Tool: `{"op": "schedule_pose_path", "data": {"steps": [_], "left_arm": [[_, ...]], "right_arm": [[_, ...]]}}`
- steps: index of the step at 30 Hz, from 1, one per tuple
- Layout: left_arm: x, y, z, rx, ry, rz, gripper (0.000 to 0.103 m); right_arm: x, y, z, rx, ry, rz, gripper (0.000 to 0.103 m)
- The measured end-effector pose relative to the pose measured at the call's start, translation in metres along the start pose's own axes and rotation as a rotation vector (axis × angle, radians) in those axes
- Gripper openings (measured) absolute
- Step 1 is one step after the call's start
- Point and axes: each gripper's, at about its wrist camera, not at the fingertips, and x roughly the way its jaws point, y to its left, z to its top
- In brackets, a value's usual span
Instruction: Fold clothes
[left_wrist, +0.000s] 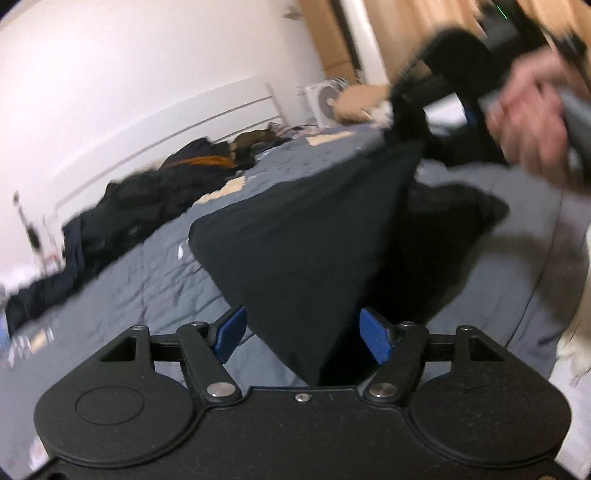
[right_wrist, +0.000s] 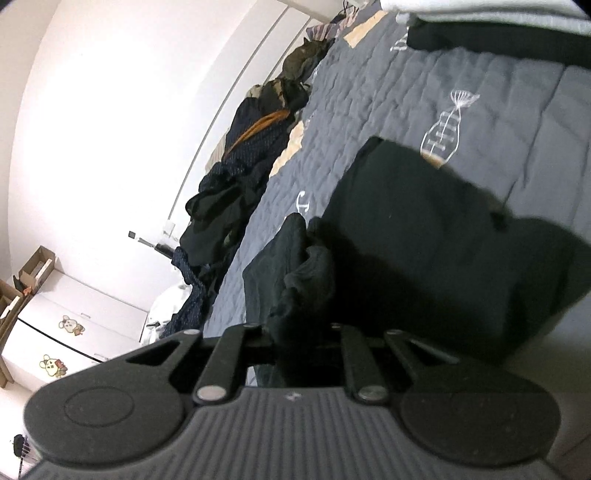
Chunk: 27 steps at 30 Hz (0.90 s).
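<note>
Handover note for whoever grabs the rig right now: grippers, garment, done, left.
Left gripper: open, blue pads clear of the cloth, though the black garment runs down between them.
Right gripper: shut on bunched fabric of the black garment, lifting that end off the grey quilt.
Person's hand holds the right rig.
Unfolded pile of dark clothes lies along the wall side.
Done: one end picked up.
Left: left grip, fold, then the pile.

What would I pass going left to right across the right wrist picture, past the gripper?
White cabinet with cartoon stickers → pile of dark clothes along the wall → black garment on the grey quilt.
</note>
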Motion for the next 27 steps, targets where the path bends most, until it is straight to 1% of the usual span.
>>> {"op": "schedule_pose_path", "data": {"steps": [3,6,10,14,17,20,22,23,24,25,27], "left_arm": [[0.012,-0.02,0.0,0.108,0.012,0.027,0.067],[0.023,-0.03,-0.002,0.187,0.024,0.052,0.067],[0.033,-0.034,0.0,0.212,0.031,0.047,0.067],[0.038,-0.044,0.0,0.303,0.033,0.068,0.067],[0.045,-0.052,-0.005,0.346,0.071,0.064,0.067],[0.053,-0.057,-0.01,0.359,0.092,0.075,0.066],[0.055,-0.057,-0.011,0.352,0.1,0.084,0.066],[0.055,-0.057,-0.011,0.357,0.1,0.077,0.066],[0.055,-0.057,-0.012,0.362,0.101,0.07,0.063],[0.054,-0.058,-0.012,0.367,0.101,0.064,0.053],[0.055,-0.059,-0.014,0.372,0.109,0.052,0.048]], "right_arm": [[-0.002,0.0,0.011,-0.01,-0.017,-0.003,0.011],[-0.009,-0.005,0.024,-0.011,-0.044,-0.008,0.011],[-0.025,-0.022,0.039,0.019,-0.083,-0.023,0.011],[-0.041,-0.043,0.048,0.03,-0.118,-0.069,0.011],[-0.041,-0.061,0.052,0.036,-0.099,-0.139,0.011],[-0.032,-0.073,0.048,0.043,-0.06,-0.199,0.011],[-0.029,-0.074,0.045,0.033,-0.052,-0.219,0.011],[-0.03,-0.074,0.044,0.03,-0.052,-0.222,0.011],[-0.03,-0.073,0.043,0.027,-0.052,-0.224,0.011],[-0.03,-0.073,0.042,0.024,-0.051,-0.227,0.011],[-0.03,-0.072,0.039,0.025,-0.051,-0.23,0.011]]}}
